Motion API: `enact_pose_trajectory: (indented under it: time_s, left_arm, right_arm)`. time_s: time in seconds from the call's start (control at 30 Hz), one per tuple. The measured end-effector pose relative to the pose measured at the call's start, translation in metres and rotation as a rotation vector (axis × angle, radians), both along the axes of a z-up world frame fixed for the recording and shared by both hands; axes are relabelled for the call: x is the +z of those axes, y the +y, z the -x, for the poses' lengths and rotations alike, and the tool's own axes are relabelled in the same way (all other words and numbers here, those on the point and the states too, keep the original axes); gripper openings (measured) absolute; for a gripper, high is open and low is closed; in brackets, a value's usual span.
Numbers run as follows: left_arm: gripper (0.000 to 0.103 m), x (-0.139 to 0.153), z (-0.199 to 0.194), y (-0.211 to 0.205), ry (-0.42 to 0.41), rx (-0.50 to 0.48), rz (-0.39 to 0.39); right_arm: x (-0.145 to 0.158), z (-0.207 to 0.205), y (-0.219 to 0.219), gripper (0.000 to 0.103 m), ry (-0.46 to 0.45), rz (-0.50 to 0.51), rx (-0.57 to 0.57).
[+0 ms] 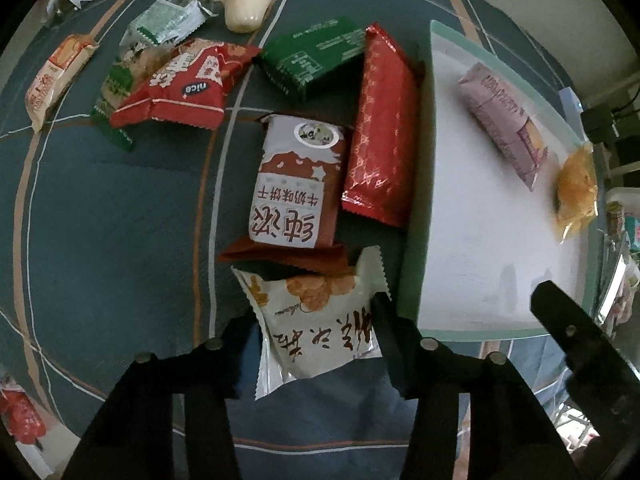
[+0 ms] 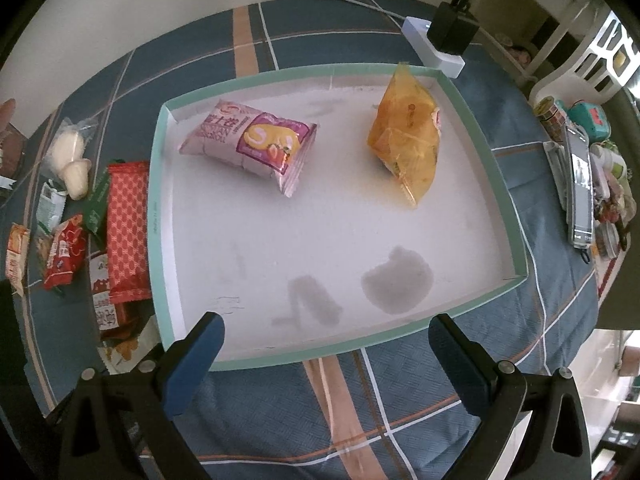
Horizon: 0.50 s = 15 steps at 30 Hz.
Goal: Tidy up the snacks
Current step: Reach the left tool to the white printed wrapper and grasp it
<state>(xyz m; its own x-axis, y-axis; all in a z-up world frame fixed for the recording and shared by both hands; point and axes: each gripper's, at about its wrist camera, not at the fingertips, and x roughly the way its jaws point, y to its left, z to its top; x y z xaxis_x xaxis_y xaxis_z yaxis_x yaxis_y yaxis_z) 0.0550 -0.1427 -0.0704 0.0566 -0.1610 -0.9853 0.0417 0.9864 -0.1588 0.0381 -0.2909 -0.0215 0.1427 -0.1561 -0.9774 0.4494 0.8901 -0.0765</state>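
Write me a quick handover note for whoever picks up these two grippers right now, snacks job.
Left gripper: closed on the white snack packet beside the tray, among the loose snacks.
Right gripper: open and empty, hanging above the tray's near edge.
Tray: holds the pink packet and the orange packet.
Done: two snacks placed.
Left: move the white packet into the tray, then those on the cloth: brown-and-white biscuit packet, long red packet, green packet, red "nice" packet, jelly cups and the others beyond.
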Motion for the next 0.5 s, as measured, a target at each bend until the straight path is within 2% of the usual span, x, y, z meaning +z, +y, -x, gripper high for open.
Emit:
enact_pose_trajectory:
  time_s: [0.13,0.27,0.3,0.4,0.5]
  left_arm:
    - [0.052,0.004,-0.002,-0.003,-0.009,0.002,0.014]
    - [0.049,0.017,-0.001,0.015,-0.018,0.028,0.054]
    - [0.035,0.019,-0.002,0.019,-0.024,0.035,0.060]
    - [0.032,0.025,-0.006,0.024,-0.052,0.058,0.074]
    - [0.032,0.028,-0.007,0.028,-0.046,0.067,0.074]
  right_arm:
    - [-0.003,-0.002,0.001,0.103,0.003,-0.002,0.002]
    - [-0.003,-0.002,0.001,0.103,0.003,-0.004,0.001]
    - [-0.004,-0.003,0.001,0.103,0.003,-0.004,0.000]
    - [-0.003,-0.003,0.001,0.103,0.003,-0.005,0.002]
    - [-0.004,-0.004,0.002,0.103,0.005,-0.006,0.007]
